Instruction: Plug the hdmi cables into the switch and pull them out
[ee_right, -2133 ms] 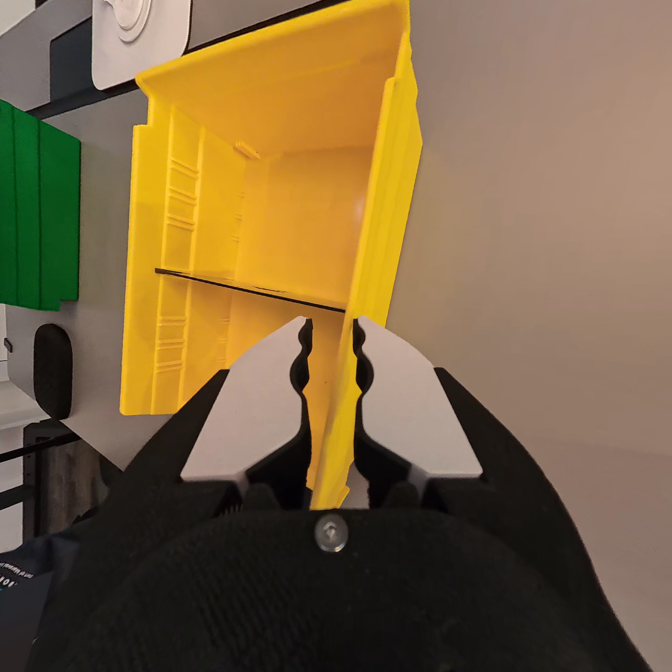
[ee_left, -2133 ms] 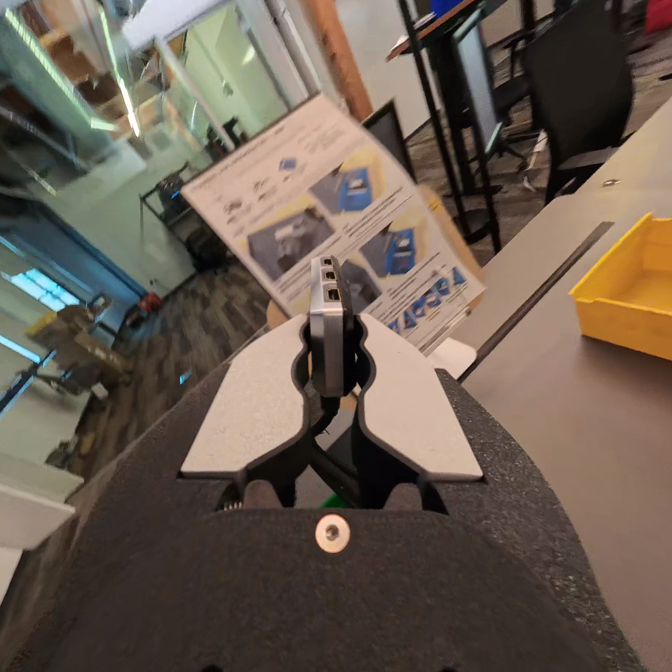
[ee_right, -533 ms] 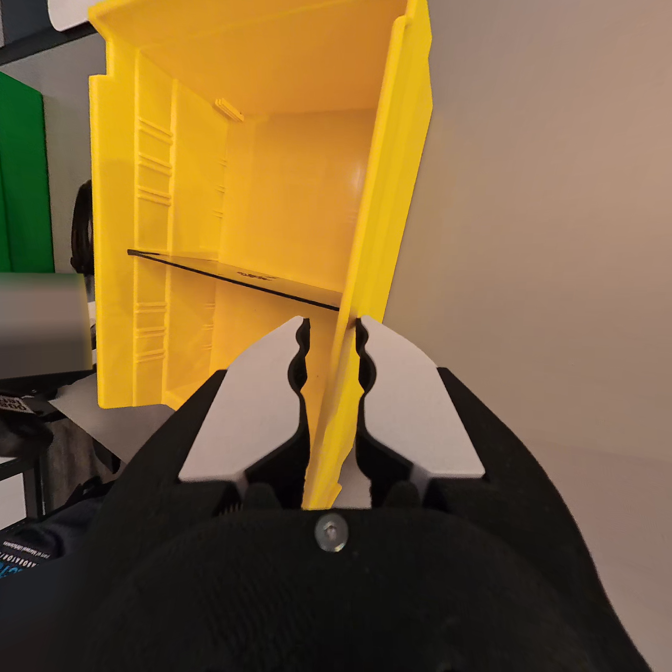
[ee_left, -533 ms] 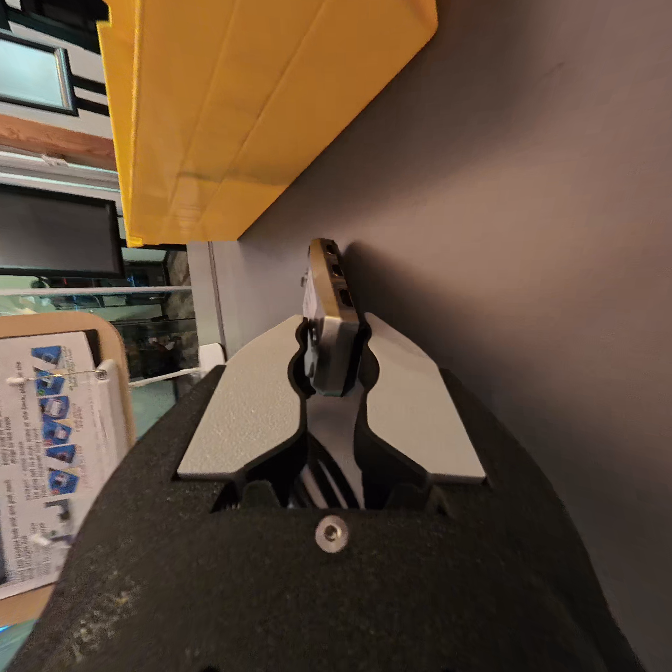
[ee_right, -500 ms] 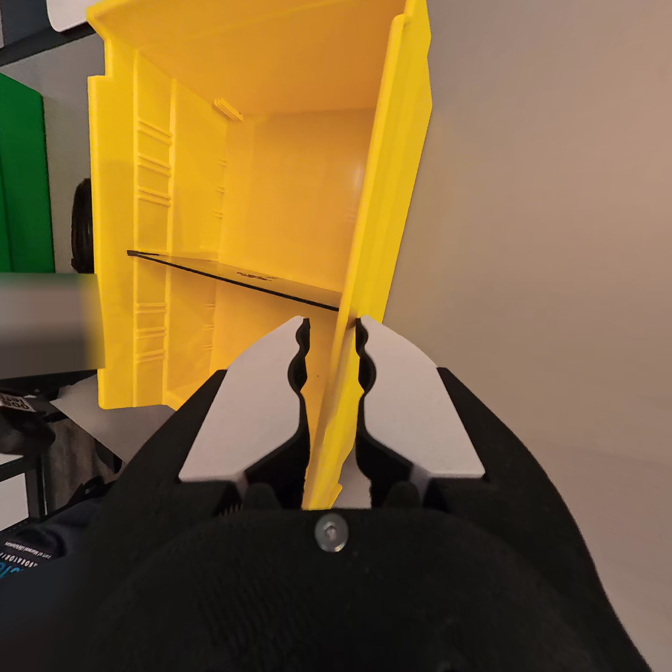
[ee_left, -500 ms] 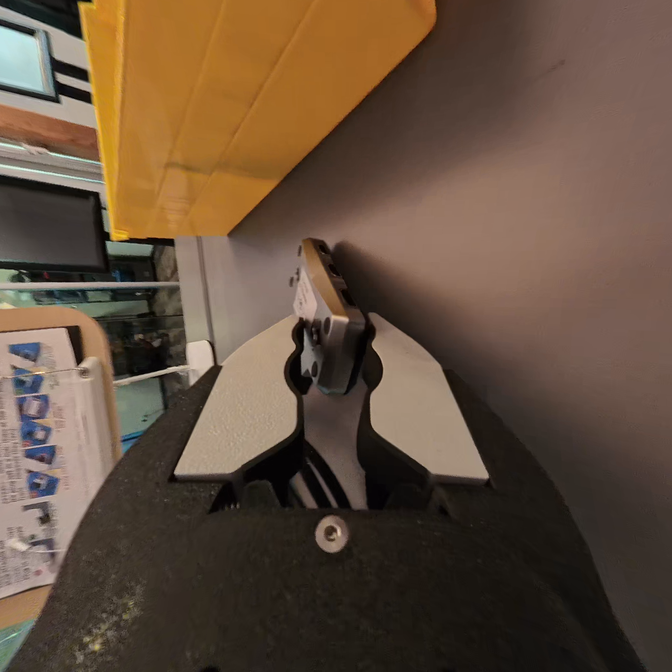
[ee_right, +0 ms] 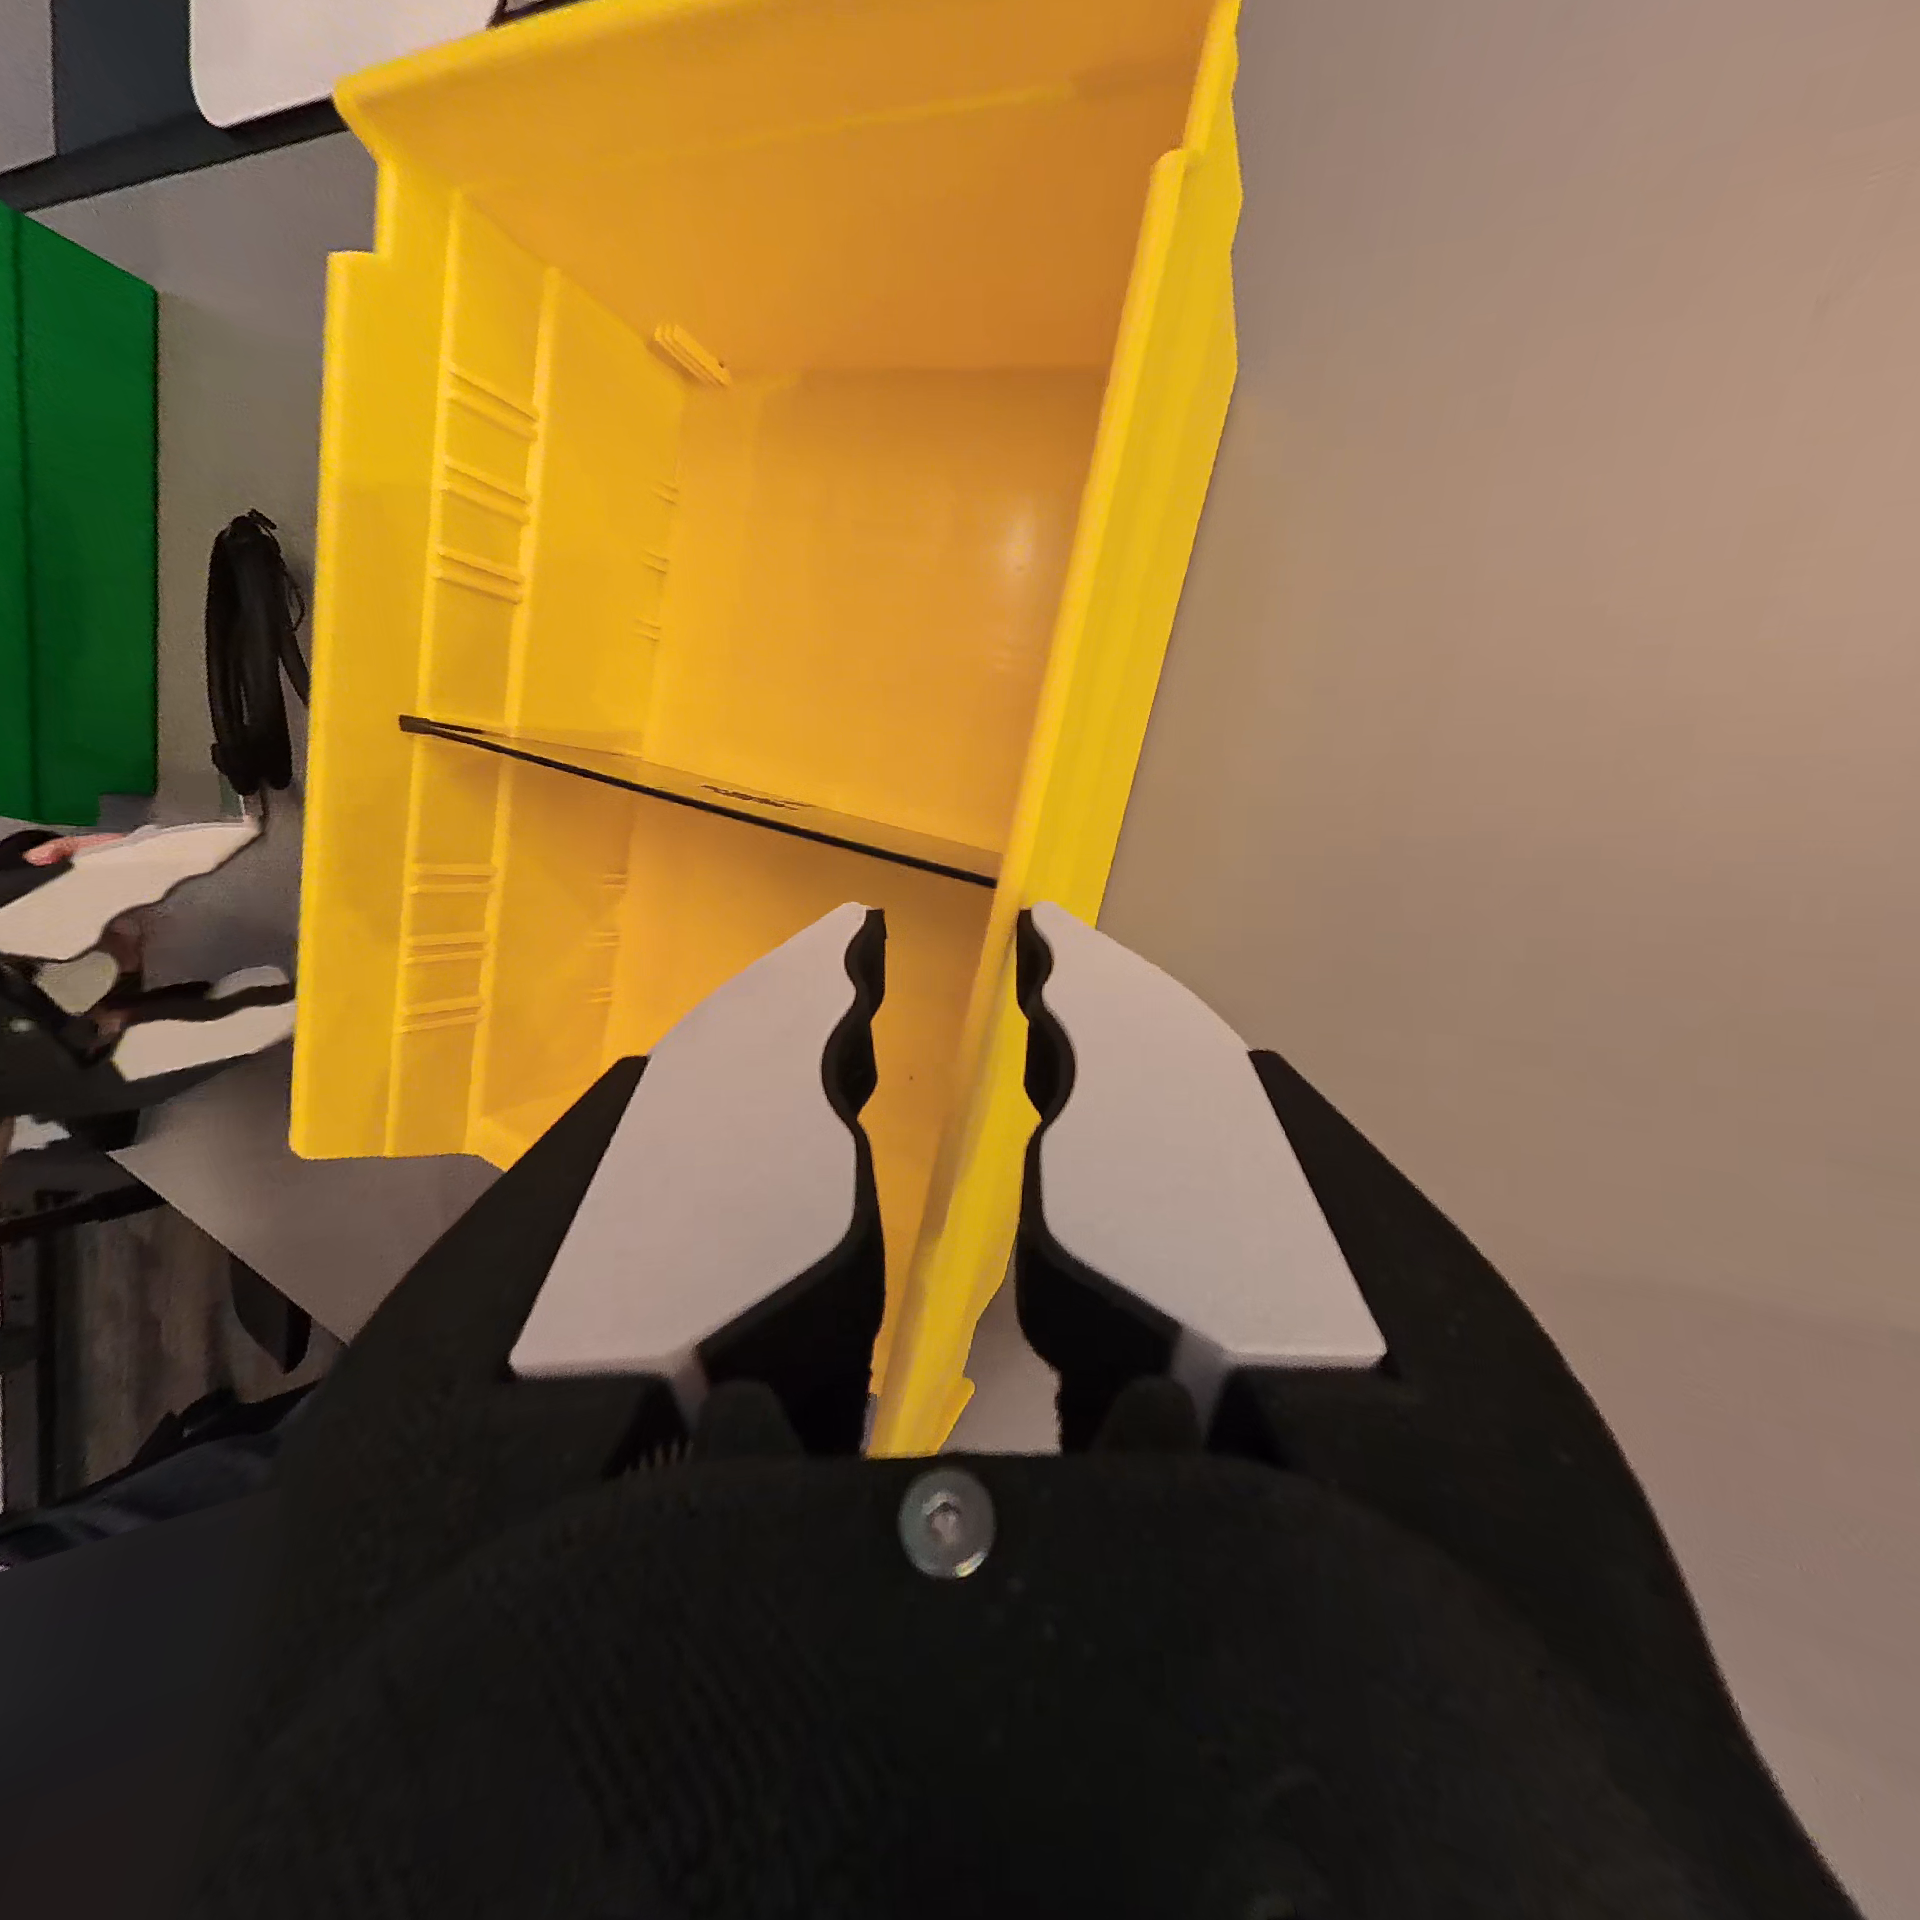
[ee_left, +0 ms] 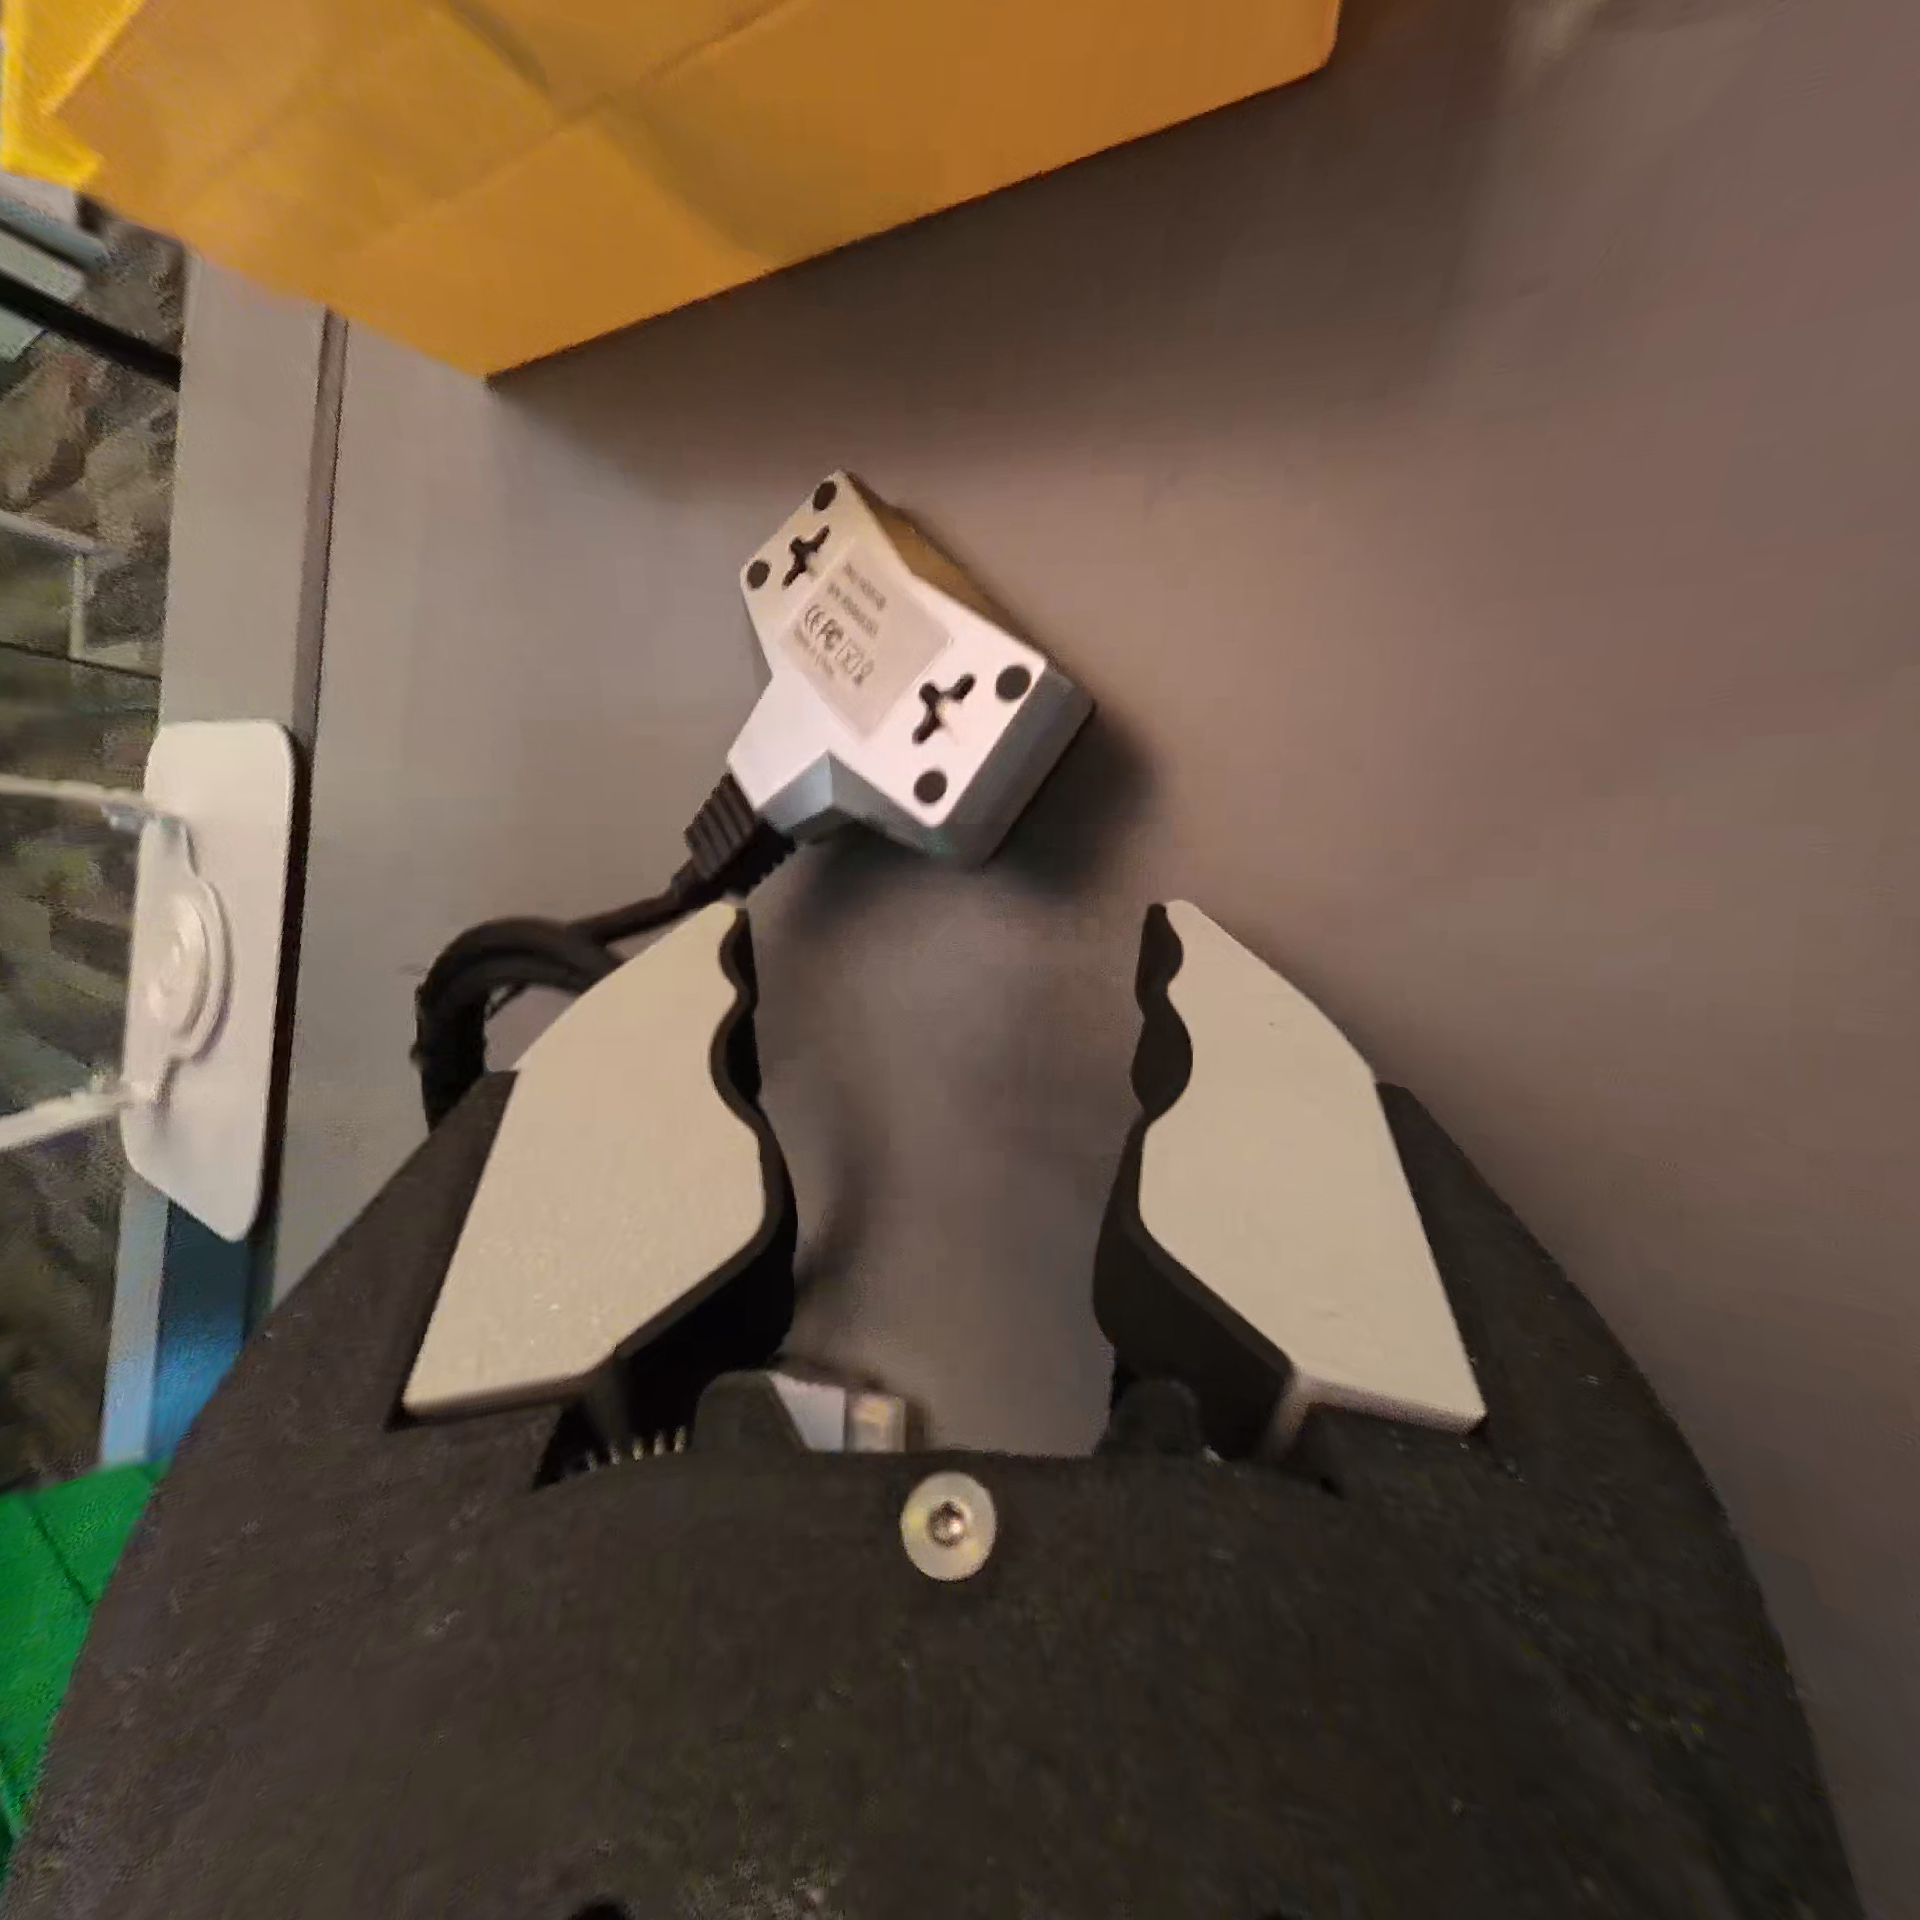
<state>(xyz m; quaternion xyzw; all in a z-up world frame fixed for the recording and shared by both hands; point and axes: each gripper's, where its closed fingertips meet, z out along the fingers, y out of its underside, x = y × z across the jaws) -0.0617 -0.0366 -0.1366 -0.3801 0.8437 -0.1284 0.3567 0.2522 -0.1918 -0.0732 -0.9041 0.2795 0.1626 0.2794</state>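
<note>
The grey HDMI switch (ee_left: 894,675) lies free on the grey table (ee_left: 1455,623), its labelled underside up. Its black cable (ee_left: 582,935) curls off to the left. My left gripper (ee_left: 945,925) is open and empty, its fingertips a little short of the switch. My right gripper (ee_right: 951,920) is shut on the side wall of the yellow bin (ee_right: 831,520). No loose HDMI plugs show in either view.
The yellow bin (ee_left: 675,135) stands just beyond the switch and has a thin black divider (ee_right: 707,795) inside. A green bin (ee_right: 73,520) and a coiled black cable (ee_right: 244,665) lie beyond it. A white stick-on holder (ee_left: 208,966) sits at the table edge.
My left gripper has opened and let go of the switch, which now lies flat on the table, underside up. My right gripper still holds the bin wall.
</note>
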